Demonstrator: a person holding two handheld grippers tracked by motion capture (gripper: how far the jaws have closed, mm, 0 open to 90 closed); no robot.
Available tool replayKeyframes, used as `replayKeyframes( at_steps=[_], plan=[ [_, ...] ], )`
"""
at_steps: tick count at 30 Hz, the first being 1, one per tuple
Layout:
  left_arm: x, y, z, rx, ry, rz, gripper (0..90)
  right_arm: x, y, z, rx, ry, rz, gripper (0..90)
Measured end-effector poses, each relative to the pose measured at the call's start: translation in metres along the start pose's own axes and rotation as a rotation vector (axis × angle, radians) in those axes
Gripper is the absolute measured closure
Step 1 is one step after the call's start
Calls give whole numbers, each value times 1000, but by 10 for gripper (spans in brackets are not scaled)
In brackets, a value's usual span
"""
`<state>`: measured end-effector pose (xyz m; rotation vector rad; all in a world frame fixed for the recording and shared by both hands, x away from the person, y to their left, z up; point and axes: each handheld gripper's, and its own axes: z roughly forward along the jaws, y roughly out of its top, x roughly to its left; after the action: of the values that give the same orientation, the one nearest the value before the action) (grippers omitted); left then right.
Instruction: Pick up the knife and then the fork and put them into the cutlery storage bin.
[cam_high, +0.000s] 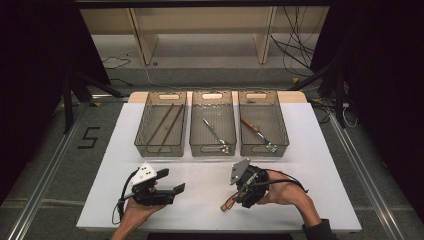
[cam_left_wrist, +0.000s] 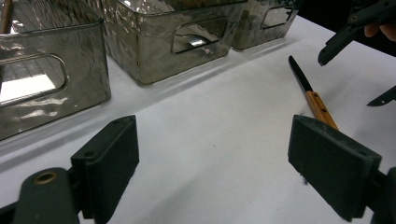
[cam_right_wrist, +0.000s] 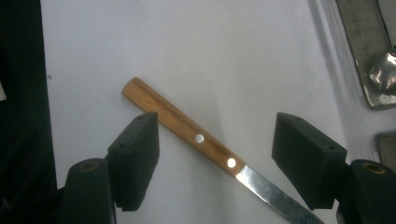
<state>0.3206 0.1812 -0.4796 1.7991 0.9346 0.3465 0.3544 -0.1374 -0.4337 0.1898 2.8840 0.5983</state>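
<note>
A knife with a wooden handle (cam_right_wrist: 182, 123) and steel blade (cam_right_wrist: 275, 196) lies flat on the white table (cam_high: 200, 170). My right gripper (cam_right_wrist: 217, 130) hovers just over it, open, one jaw on either side; the left jaw overlaps the handle's edge in that view. In the high view the right gripper (cam_high: 240, 199) points down at the knife (cam_high: 229, 204) near the front edge. My left gripper (cam_high: 172, 181) rests at the front left, open with nothing between its jaws. In the left gripper view (cam_left_wrist: 217, 140) the knife (cam_left_wrist: 315, 100) lies off to the right.
Three clear bins stand in a row at the back: the left bin (cam_high: 160, 148) holds chopsticks (cam_high: 165, 125), the middle bin (cam_high: 212, 150) a metal utensil (cam_high: 215, 132), the right bin (cam_high: 257, 150) another wooden-handled knife (cam_high: 255, 131). White table lies between bins and grippers.
</note>
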Motion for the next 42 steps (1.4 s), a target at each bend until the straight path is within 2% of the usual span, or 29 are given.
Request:
replayKeyframes(
  at_steps=[8, 10, 14, 23, 24, 29, 30, 31, 32, 34, 35, 39, 42],
  plan=[
    [0, 0, 0, 0, 0, -1, 161, 1, 0, 7, 42, 7, -12, 340],
    [0, 0, 0, 0, 0, -1, 161, 1, 0, 9, 58, 0, -32, 342],
    [0, 0, 0, 0, 0, 0, 161, 1, 1, 11, 66, 9, -41, 350],
    [0, 0, 0, 1, -1, 0, 161, -1, 2, 18, 129, 19, -74, 367],
    [0, 0, 0, 1, -1, 0, 161, -1, 2, 19, 125, 20, -59, 369],
    [0, 0, 0, 1, 0, 0, 161, -5, 1, 25, 152, 39, -74, 378],
    [0, 0, 0, 1, 0, 0, 162, -5, 2, 26, 160, 45, -64, 378],
    [0, 0, 0, 1, 0, 0, 162, -6, 1, 27, 157, 45, -80, 379],
    [0, 0, 0, 2, 0, 0, 161, -5, 1, 28, 159, 47, -64, 382],
    [0, 0, 1, 1, -1, 2, 161, -7, 2, 29, 167, 50, -79, 386],
    [0, 0, 1, 1, -2, 2, 161, -7, 2, 30, 167, 51, -69, 387],
    [0, 0, 0, 1, 0, 1, 161, -11, 2, 35, 182, 71, -78, 394],
    [0, 0, 1, 3, -2, 1, 162, -12, 2, 36, 185, 92, -58, 405]
  ],
)
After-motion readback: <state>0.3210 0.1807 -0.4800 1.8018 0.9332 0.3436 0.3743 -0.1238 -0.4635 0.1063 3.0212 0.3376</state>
